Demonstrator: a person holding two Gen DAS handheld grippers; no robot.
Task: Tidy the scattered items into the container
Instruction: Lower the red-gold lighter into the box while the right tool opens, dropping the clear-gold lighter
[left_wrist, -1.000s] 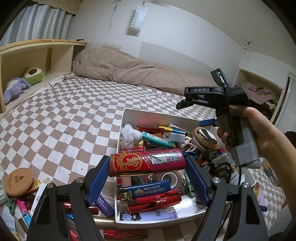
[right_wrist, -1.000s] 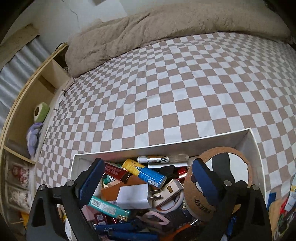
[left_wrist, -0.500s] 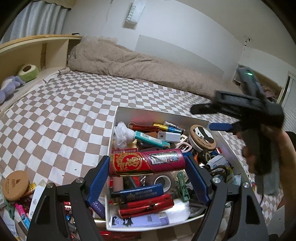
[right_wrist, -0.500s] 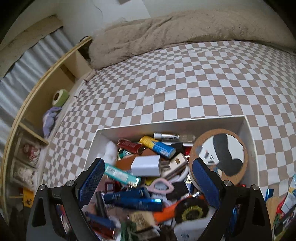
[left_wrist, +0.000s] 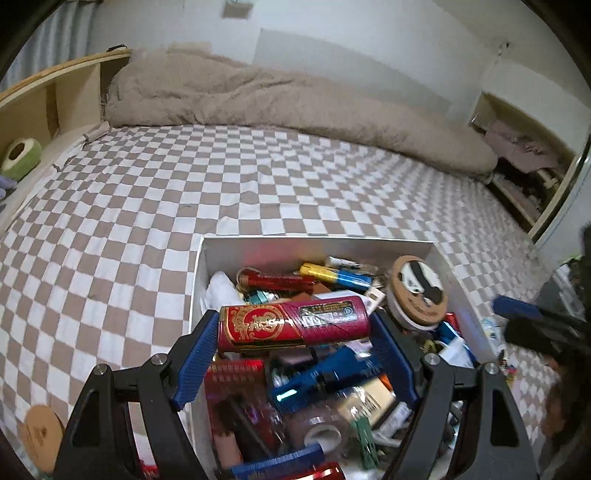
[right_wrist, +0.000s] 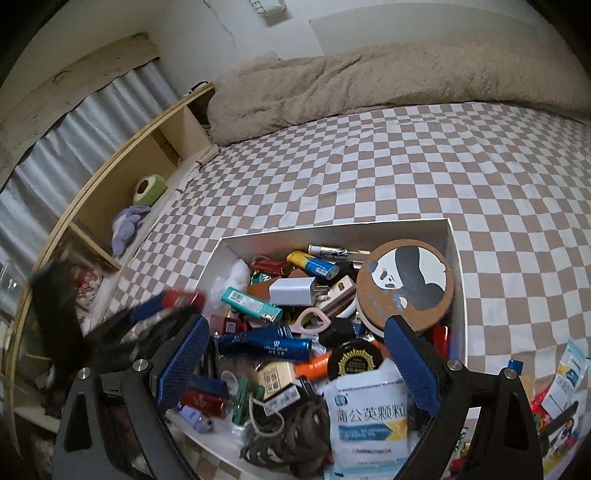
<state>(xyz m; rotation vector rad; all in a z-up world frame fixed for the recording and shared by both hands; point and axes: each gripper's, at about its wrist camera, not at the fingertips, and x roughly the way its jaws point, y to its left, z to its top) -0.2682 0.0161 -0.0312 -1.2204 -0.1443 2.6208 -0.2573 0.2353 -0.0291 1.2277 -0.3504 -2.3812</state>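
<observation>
One big worry comes first: the white box on the checkered bed is already piled very full, so anything dropped on top could roll off the heap and land back on the bed. That box sits at about 6 o'clock in both wrist views, with its far wall toward 12 o'clock. The left gripper has its jaws clenched on the red tin, squeezing it end to end, and it hangs over the near left part of the box. The red tin is long and round, with shiny gold swirls on one end and a label on the other, so I think it will roll if it lands on its side on the bumpy pile. It could also slip out early, since only its two ends are pinched. The right gripper has its jaws spread wide with nothing between them, over the near part of the box. It is close to the left one, seen blurry at 9 o'clock, so the two could bump. A smaller worry is the round cork lid at about 1 o'clock, which leans on other things and could tip. Some small packets lie outside the box at 3 o'clock.
</observation>
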